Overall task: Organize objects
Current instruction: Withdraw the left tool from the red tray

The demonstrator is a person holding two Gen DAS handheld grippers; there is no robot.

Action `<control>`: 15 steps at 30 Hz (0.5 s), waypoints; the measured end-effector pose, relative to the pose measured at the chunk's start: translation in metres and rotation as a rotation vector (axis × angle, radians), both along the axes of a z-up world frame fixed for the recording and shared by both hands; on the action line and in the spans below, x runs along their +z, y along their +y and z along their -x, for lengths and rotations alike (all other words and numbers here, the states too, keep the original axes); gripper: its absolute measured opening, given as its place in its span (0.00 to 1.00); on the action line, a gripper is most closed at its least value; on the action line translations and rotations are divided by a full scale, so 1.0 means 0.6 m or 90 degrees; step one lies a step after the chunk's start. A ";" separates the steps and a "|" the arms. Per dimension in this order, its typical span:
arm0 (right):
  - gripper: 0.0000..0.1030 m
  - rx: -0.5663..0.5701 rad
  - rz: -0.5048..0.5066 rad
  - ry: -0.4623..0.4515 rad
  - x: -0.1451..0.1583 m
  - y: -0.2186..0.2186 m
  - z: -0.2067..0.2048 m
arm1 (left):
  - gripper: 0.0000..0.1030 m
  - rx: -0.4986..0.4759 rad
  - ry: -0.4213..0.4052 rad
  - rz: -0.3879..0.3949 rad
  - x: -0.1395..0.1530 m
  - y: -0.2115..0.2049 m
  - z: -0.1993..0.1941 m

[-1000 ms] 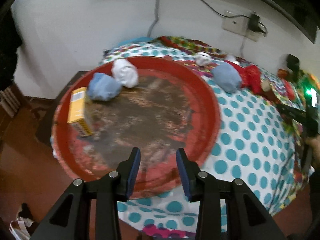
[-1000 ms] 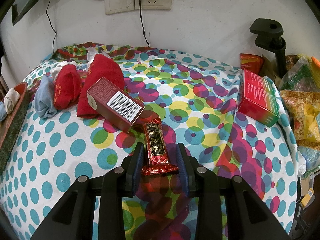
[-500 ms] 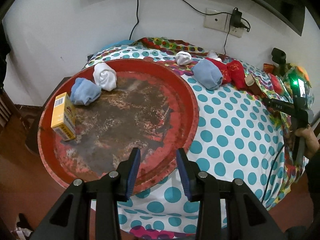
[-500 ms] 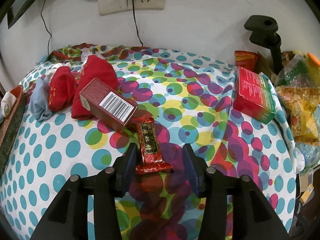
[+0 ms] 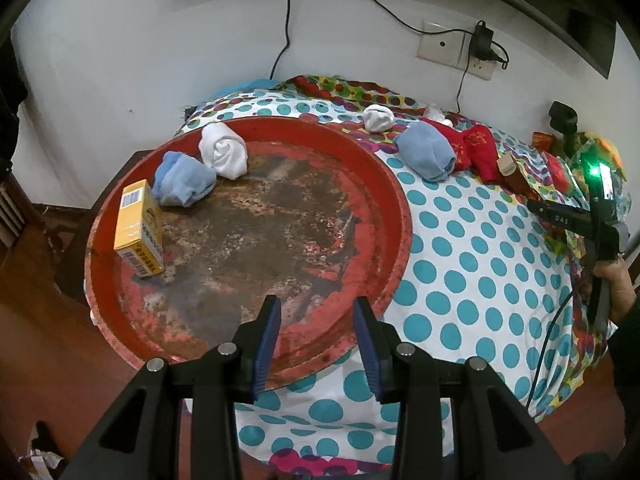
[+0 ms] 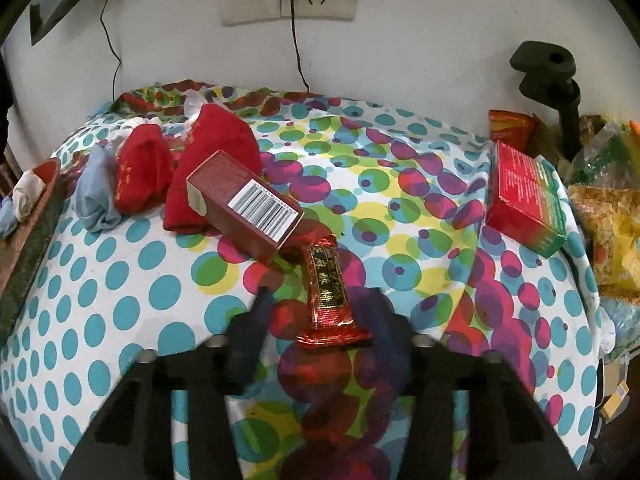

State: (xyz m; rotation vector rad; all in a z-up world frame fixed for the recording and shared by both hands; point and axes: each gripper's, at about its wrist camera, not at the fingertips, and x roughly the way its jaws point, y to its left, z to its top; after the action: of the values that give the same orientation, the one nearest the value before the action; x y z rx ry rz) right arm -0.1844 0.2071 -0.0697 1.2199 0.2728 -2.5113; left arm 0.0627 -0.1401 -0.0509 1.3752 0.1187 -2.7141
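The red snack bar (image 6: 327, 294) is straddled by the closing right hand-held gripper (image 6: 320, 320), presumably for the red tray (image 5: 400, 216), over which the left hand-held gripper (image 5: 316, 344) is held part-open and empty.

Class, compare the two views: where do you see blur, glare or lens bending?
Right wrist view: the right gripper is smeared by motion as its jaws close around the snack bar, which stays sharp. Left wrist view: the left gripper is crisp, the tray bulges, and a green light flares.

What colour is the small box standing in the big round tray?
Yellow; the small box shows best in the left wrist view.
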 end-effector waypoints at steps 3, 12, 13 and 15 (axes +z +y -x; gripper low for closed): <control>0.28 0.000 -0.001 0.002 0.001 -0.004 0.000 | 0.37 0.004 0.001 -0.005 0.002 -0.004 -0.001; 0.24 -0.015 0.000 0.002 0.003 -0.006 -0.005 | 0.37 0.010 -0.008 -0.002 0.002 -0.005 -0.003; 0.24 -0.016 0.000 0.002 0.003 -0.006 -0.007 | 0.37 0.012 -0.009 -0.003 0.001 -0.007 -0.003; 0.23 -0.018 0.004 0.001 0.004 -0.007 -0.011 | 0.37 0.014 -0.012 -0.006 0.001 -0.008 -0.004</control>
State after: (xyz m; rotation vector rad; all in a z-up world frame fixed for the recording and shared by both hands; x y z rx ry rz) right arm -0.1777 0.2032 -0.0674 1.2283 0.2495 -2.5353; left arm 0.0648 -0.1451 -0.0506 1.3935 0.1437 -2.6853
